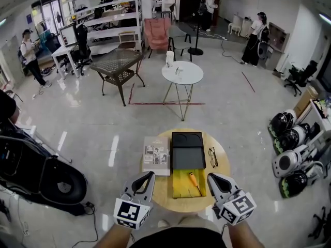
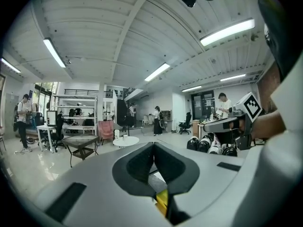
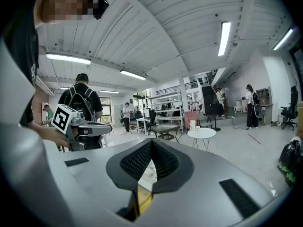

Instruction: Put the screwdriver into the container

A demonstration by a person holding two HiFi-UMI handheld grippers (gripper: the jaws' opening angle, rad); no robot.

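An orange-handled screwdriver [image 1: 193, 181] lies in a yellow tray [image 1: 181, 188] on the near part of a round wooden table [image 1: 163, 190]. Directly behind the tray sits a black container [image 1: 187, 158] with nothing in it. My left gripper [image 1: 149, 175] hovers at the tray's left side, its jaws shut on nothing. At the tray's right side my right gripper [image 1: 211, 177] is also shut and empty, a short way right of the screwdriver. Both gripper views show pads pressed together, left gripper [image 2: 153, 150] and right gripper [image 3: 151, 146], with a sliver of yellow tray below.
A book [image 1: 156, 155] lies left of the black container and a pair of glasses [image 1: 213, 157] to its right. Black bags [image 1: 46, 174] stand on the floor at the left, helmets [image 1: 289, 138] at the right. A white round table [image 1: 182, 72] stands farther back, with people beyond.
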